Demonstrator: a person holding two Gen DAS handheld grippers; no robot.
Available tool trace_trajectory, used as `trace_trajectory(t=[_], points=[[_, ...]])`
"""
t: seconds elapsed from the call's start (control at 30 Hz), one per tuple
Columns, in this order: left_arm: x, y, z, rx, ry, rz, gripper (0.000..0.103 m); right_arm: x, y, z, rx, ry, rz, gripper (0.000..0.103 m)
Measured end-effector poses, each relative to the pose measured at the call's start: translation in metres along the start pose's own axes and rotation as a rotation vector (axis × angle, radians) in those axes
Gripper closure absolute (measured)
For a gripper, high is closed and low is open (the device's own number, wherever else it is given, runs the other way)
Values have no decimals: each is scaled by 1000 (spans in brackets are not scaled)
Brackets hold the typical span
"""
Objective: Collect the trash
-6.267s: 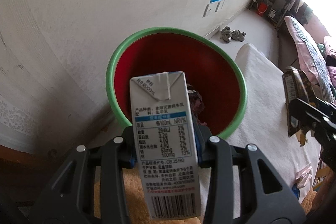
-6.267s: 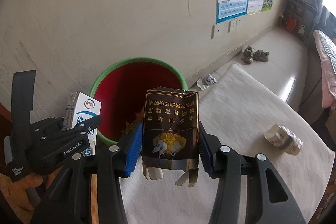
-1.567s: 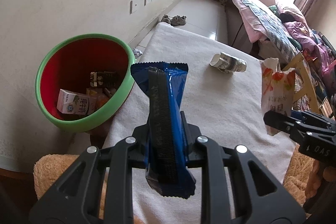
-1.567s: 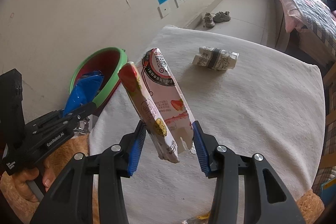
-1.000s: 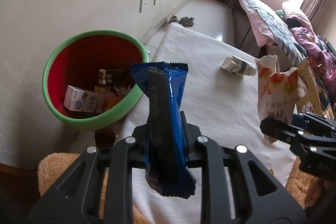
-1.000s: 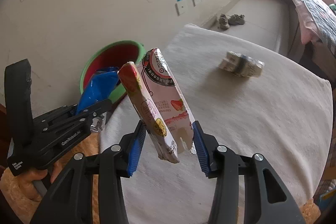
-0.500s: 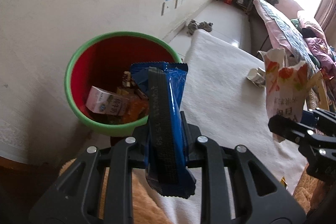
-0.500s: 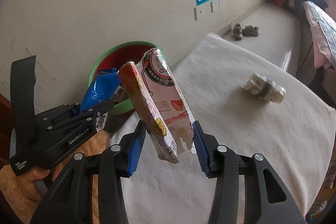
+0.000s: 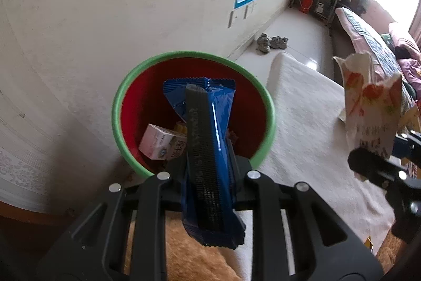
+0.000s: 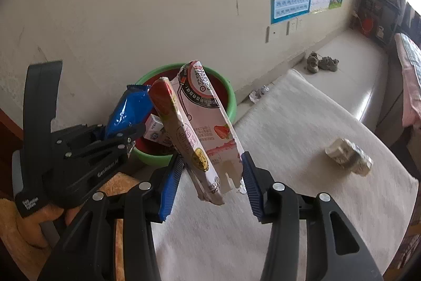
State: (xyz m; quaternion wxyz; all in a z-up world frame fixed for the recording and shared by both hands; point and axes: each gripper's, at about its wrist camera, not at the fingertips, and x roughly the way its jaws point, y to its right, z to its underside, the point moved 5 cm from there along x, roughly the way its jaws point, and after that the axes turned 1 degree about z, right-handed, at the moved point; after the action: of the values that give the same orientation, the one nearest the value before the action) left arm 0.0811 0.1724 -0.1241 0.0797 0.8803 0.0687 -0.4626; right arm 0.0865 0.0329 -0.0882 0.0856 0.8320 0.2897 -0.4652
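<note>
My left gripper point(image 9: 208, 170) is shut on a blue snack wrapper point(image 9: 208, 149) and holds it upright just in front of the red bin with a green rim point(image 9: 194, 55). The bin holds a white milk carton point(image 9: 158, 146) and other trash. My right gripper point(image 10: 211, 175) is shut on a pink strawberry milk pouch point(image 10: 200, 128), held over the white cloth-covered table point(image 10: 289, 202) to the right of the bin point(image 10: 226, 96). The pouch also shows in the left wrist view point(image 9: 371, 107). The left gripper point(image 10: 123, 136) with the blue wrapper point(image 10: 126, 109) shows in the right wrist view.
A crumpled carton point(image 10: 347, 156) lies on the table at the right. A cream wall point(image 9: 105, 17) stands right behind the bin. A crumpled paper point(image 10: 259, 92) and shoes point(image 10: 322, 63) lie on the floor beyond. A bed point(image 9: 368, 30) is at the far right.
Both grippers have moved left toward the bin with their loads. The bin now sits centred and closer in the left wrist view. Both grips are unchanged.
</note>
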Motion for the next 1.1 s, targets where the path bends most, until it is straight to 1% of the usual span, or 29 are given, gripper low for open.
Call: trace_trajectory(t=[0.23,0.43,0.53,0.6,0.73,0.77,0.8,0.83,0.93,0.97,1.0,1.03,1.1], points=[[16,-21,-2,-48,-25,-10,82,21,-13,-8,-43,-24,-5,57],[35,-34,-5,-82,-58,-15,82,44,-25,-26,-86,-40,1,59],[44,-38,-9,-112,-70,-4,82,55,-32,-37,-123,-49,10,69],[47,-40,-12,-124,-74,-3,82,59,-35,-39,-136,-56,12,77],[48,-45,-14,-128,-77,-3,82,57,-30,-41,-107,-49,-14,77],[47,-46,-13,-126,-74,-3,81,56,-27,-38,-93,-54,-32,66],[47,-47,-13,-124,-71,-7,82,58,-24,-32,-80,-81,-53,56],[47,-48,-13,-124,-68,-9,81,59,-24,-23,-68,-113,-67,38],[47,-53,-11,-141,-68,-9,81,65,-11,8,8,-170,-27,37],[48,-54,-11,-150,-69,-7,81,67,-4,19,67,-183,-22,35],[47,-54,-10,-155,-70,-5,82,70,2,27,129,-193,-33,31],[48,-54,-9,-157,-71,-4,81,75,7,36,211,-213,-53,31],[47,-52,-8,-153,-72,2,82,84,9,50,295,-262,-84,31]])
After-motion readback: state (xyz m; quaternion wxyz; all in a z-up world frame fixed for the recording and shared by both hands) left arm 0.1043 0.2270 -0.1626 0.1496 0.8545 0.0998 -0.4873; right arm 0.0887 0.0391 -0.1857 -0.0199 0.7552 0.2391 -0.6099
